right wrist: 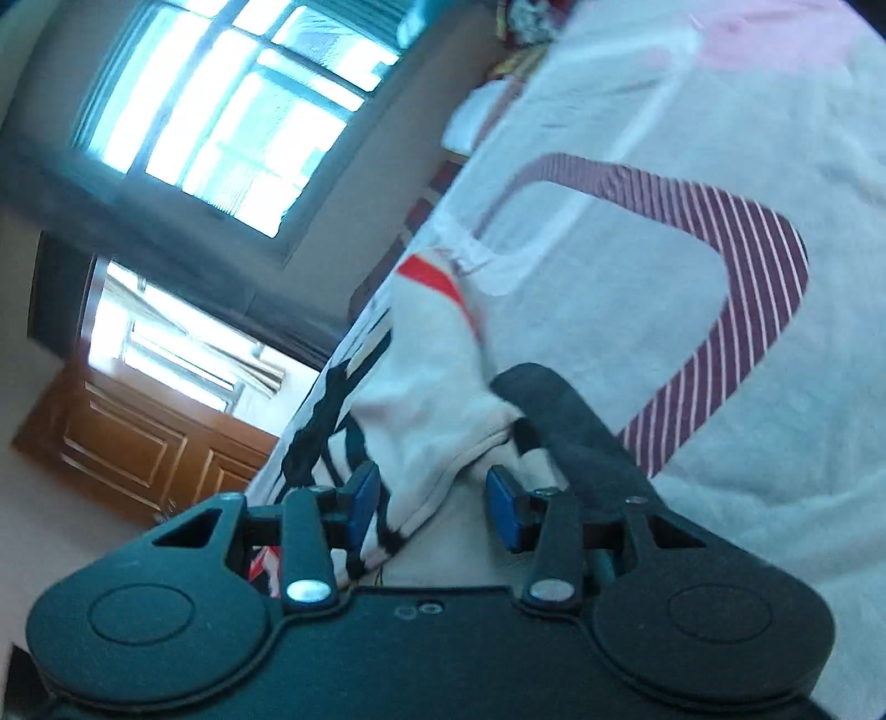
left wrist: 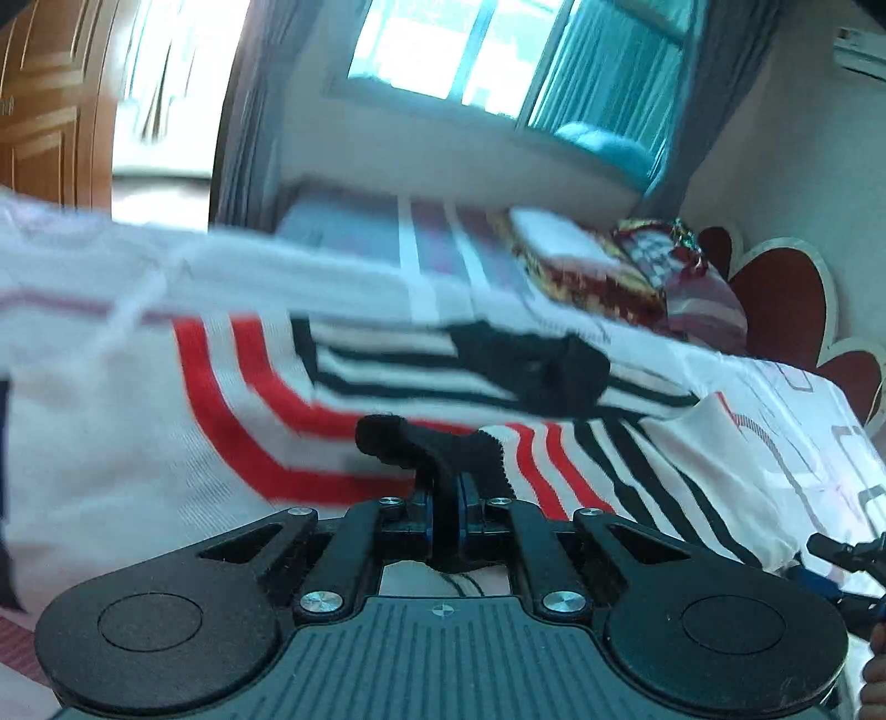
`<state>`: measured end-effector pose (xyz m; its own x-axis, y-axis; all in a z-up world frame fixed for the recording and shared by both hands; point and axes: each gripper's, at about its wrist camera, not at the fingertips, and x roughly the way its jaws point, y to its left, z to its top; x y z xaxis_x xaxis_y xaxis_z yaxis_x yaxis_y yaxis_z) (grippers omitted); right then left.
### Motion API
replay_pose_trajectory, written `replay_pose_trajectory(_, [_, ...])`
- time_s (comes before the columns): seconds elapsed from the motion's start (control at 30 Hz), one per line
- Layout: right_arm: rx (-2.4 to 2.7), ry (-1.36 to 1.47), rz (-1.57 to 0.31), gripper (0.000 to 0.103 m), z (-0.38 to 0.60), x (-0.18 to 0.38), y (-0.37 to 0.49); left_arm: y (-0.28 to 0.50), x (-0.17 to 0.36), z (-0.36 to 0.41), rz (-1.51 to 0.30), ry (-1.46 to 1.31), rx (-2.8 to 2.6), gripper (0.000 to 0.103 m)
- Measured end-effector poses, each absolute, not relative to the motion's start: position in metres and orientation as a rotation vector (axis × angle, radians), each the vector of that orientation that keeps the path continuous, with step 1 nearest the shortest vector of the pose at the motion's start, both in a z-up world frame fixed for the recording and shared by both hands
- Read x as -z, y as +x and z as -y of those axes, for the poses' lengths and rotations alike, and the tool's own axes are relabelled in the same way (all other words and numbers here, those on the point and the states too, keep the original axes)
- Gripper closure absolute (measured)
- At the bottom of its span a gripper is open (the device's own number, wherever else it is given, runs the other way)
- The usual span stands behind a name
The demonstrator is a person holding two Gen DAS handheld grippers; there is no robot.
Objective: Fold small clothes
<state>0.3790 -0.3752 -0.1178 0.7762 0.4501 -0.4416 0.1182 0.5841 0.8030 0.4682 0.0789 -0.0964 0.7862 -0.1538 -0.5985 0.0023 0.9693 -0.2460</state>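
A small white garment (left wrist: 166, 399) with red and black stripes is lifted off the bed and spans the left wrist view, blurred. My left gripper (left wrist: 443, 448) is shut on its near edge, fingers pressed together. In the right wrist view the same garment (right wrist: 421, 399) hangs between the fingers of my right gripper (right wrist: 443, 443). Its jaws stand apart, the right finger (right wrist: 570, 421) lies against the cloth and the left one is hidden behind it. The right gripper also shows at the lower right edge of the left wrist view (left wrist: 847, 559).
The bed sheet (right wrist: 692, 332) is white with pink and maroon striped shapes. Folded cloth and a patterned pillow (left wrist: 598, 266) lie at the head of the bed by a red heart-shaped headboard (left wrist: 786, 299). A window (left wrist: 498, 50) and a wooden door (right wrist: 138, 443) stand beyond.
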Motion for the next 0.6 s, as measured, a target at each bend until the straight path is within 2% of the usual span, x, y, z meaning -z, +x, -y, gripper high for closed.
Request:
replay_pose_trajectory(0.13, [-0.205,0.888,-0.698,0.068,0.367,0.118,0.384,0.484,0.120,-0.077,-0.771,-0.191,0.073,0.095])
replay_pose_trajectory(0.2, [-0.192,0.858,-0.716,0.077,0.365,0.117,0.386,0.481,0.133,-0.077,-0.766,-0.192,0.074,0.095])
replay_pose_trajectory(0.3, [-0.182,0.805,-0.669,0.077,0.367,0.099,0.380,0.475,0.133,-0.079,-0.761,-0.217,0.074,0.095])
replay_pose_trajectory(0.33, [-0.179,0.756,-0.638,0.076,0.366,0.090,0.378,0.472,0.131,-0.080,-0.761,-0.221,0.062,0.092])
replay_pose_trajectory(0.4, [-0.184,0.649,-0.606,0.076,0.361,0.078,0.386,0.458,0.119,-0.085,-0.700,-0.197,-0.037,0.077])
replay_pose_trajectory(0.43, [-0.187,0.605,-0.607,0.076,0.358,0.074,0.393,0.450,0.110,-0.089,-0.647,-0.172,-0.087,0.061])
replay_pose_trajectory(0.47, [-0.195,0.559,-0.607,0.076,0.354,0.071,0.399,0.444,0.102,-0.088,-0.596,-0.157,-0.106,0.053])
replay_pose_trajectory(0.53, [-0.207,0.447,-0.596,0.076,0.346,0.067,0.414,0.449,0.093,-0.084,-0.577,-0.158,-0.055,0.053])
replay_pose_trajectory(0.6, [-0.200,0.392,-0.587,0.074,0.343,0.066,0.432,0.470,0.096,-0.072,-0.643,-0.086,-0.055,0.053])
